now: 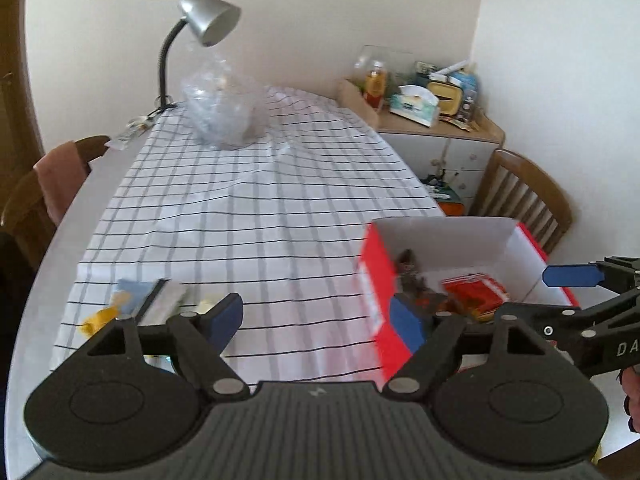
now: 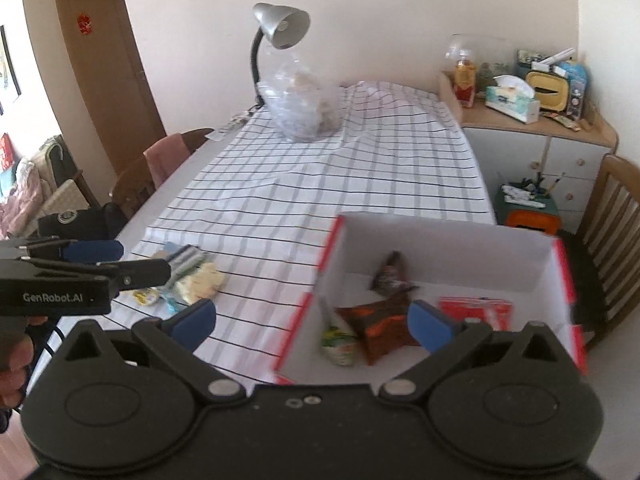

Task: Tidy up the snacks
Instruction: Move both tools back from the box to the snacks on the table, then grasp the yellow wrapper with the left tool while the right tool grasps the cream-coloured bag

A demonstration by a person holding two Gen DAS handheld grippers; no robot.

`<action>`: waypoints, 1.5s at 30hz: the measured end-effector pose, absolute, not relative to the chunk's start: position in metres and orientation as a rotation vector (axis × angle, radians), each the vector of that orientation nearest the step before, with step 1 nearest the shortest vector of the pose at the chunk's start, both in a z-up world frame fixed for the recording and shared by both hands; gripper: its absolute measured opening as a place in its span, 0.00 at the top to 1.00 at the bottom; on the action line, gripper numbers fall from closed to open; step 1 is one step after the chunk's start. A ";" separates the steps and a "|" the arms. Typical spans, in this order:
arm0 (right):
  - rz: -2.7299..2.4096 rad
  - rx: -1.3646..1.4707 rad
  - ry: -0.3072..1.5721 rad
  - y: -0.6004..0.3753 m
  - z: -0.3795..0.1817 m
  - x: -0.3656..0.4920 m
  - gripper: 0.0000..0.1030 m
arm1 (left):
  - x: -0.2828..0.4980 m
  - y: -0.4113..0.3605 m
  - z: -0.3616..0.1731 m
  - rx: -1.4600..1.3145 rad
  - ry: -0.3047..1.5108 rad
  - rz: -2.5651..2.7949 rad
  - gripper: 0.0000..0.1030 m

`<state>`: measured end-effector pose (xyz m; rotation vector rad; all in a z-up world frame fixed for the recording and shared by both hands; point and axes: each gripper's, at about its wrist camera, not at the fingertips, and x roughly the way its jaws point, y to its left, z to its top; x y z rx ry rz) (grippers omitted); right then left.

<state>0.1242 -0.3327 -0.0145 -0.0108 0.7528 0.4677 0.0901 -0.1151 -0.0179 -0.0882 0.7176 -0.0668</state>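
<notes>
A red box (image 1: 374,280) (image 2: 448,248) with a white inside stands on the checked cloth at the near right. It holds a dark brown packet (image 2: 376,330), a green-white packet (image 2: 338,344), a dark twisted wrapper (image 2: 390,274) and a red packet (image 2: 476,308) (image 1: 476,294). Loose snacks (image 2: 192,276) (image 1: 148,296) lie on the cloth to the left, with a yellow one (image 1: 98,318). My left gripper (image 1: 318,322) is open and empty, between the loose snacks and the box. My right gripper (image 2: 312,322) is open and empty above the box's near left corner.
A clear plastic bag (image 1: 222,108) and a grey desk lamp (image 1: 204,20) stand at the far end of the table. Wooden chairs (image 1: 520,196) (image 2: 160,172) flank the table. A cluttered cabinet (image 2: 532,120) stands at the back right.
</notes>
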 end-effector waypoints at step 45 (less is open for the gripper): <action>0.321 -0.045 1.063 -0.072 -0.152 0.231 0.03 | 0.174 0.129 -0.148 0.130 0.916 -0.358 0.16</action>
